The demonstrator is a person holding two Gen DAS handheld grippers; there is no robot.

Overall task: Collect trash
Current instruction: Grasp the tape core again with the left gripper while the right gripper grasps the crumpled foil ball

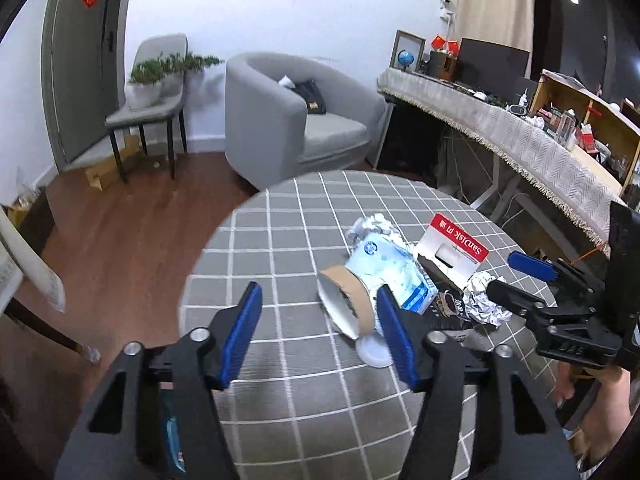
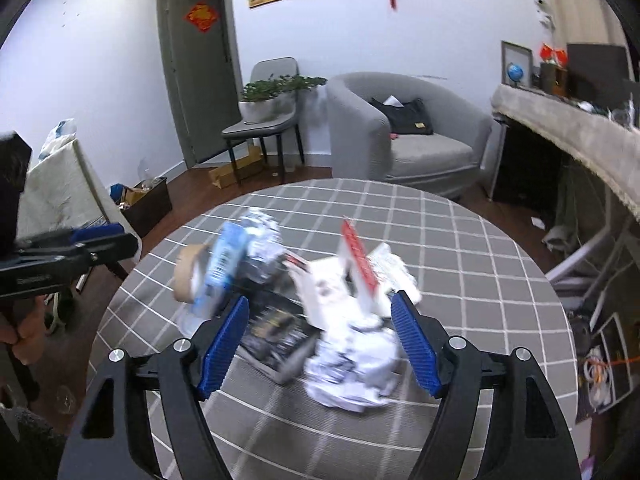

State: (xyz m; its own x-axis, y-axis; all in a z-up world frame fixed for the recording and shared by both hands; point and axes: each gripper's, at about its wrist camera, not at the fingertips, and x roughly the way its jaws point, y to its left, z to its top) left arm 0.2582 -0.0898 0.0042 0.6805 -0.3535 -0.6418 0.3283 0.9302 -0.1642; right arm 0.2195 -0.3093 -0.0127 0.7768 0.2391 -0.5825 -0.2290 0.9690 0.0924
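A heap of trash lies on the round table with the grey checked cloth [image 1: 280, 240]. It holds a brown tape roll [image 1: 352, 292], a blue and white tissue pack [image 1: 384, 260], a foil ball [image 1: 372, 226], a red and white SanDisk card [image 1: 456, 244] and crumpled white paper [image 1: 486, 300]. My left gripper [image 1: 320, 336] is open; the roll sits ahead between its fingers, close to the right pad and clear of the left. My right gripper [image 2: 320, 340] is open over crumpled paper [image 2: 352, 364] and a black packet [image 2: 276, 332]. Each gripper shows in the other's view: right [image 1: 510, 280], left [image 2: 112, 240].
A white round lid [image 1: 374, 354] lies near the roll. Beyond the table stand a grey armchair [image 1: 320, 120], a chair with a potted plant [image 1: 148, 92] and a long cloth-covered desk [image 1: 500, 128]. A dark box [image 2: 146, 204] sits on the wooden floor.
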